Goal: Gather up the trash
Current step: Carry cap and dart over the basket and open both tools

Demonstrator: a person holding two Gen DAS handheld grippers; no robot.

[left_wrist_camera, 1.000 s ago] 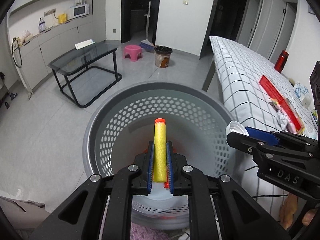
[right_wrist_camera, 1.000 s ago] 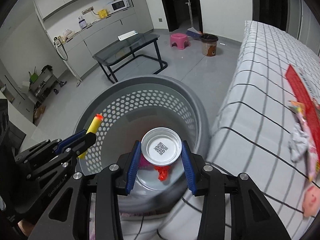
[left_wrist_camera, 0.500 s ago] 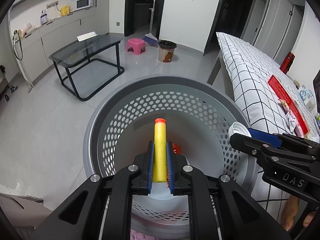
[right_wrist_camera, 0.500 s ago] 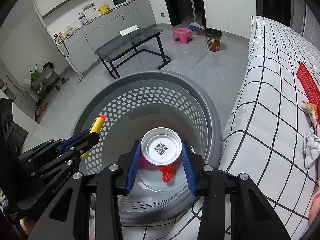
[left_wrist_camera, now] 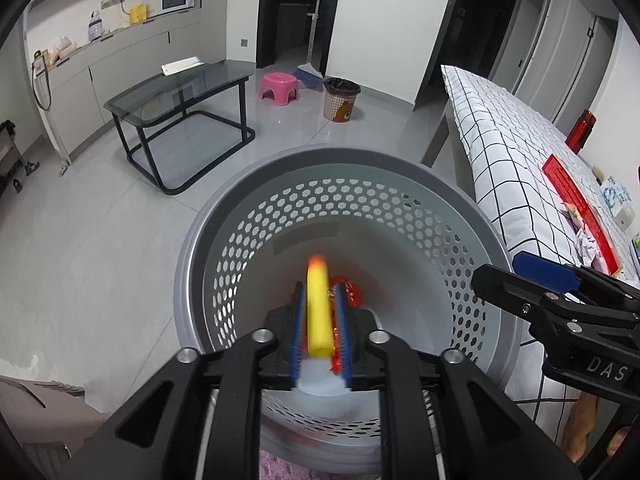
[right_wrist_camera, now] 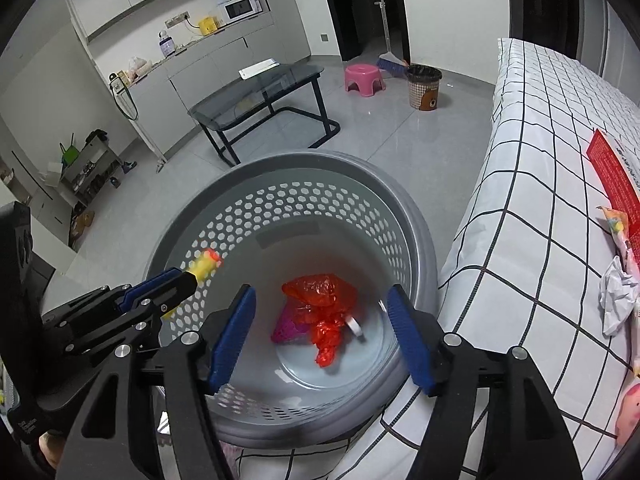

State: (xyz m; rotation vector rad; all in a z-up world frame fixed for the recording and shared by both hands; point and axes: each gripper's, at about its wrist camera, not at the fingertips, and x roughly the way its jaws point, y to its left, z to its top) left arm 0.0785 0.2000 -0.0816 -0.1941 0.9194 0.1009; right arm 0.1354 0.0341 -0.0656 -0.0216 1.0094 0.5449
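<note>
A grey perforated basket (left_wrist_camera: 208,248) (right_wrist_camera: 420,236) stands beside the checked bed. My left gripper (left_wrist_camera: 320,312) (right_wrist_camera: 188,276) is over it; its jaws have parted a little around a yellow foam dart (left_wrist_camera: 319,312) (right_wrist_camera: 204,266), which is blurred. My right gripper (right_wrist_camera: 320,332) (left_wrist_camera: 520,264) is open and empty above the basket. The white cup (right_wrist_camera: 354,326) lies on the basket floor beside a red plastic bag (right_wrist_camera: 324,304) and a pink item (right_wrist_camera: 286,328).
On the bed (right_wrist_camera: 540,184) lie a red packet (right_wrist_camera: 612,176), a crumpled white paper (right_wrist_camera: 618,300) and snack wrappers (right_wrist_camera: 616,224). A glass table (left_wrist_camera: 180,92), a pink stool (left_wrist_camera: 279,86) and a small bin (left_wrist_camera: 341,98) stand on the floor beyond.
My right gripper has opened and the white cup has dropped into the basket. My left jaws have loosened around the dart, which now looks blurred. Both grippers have moved further over the basket.
</note>
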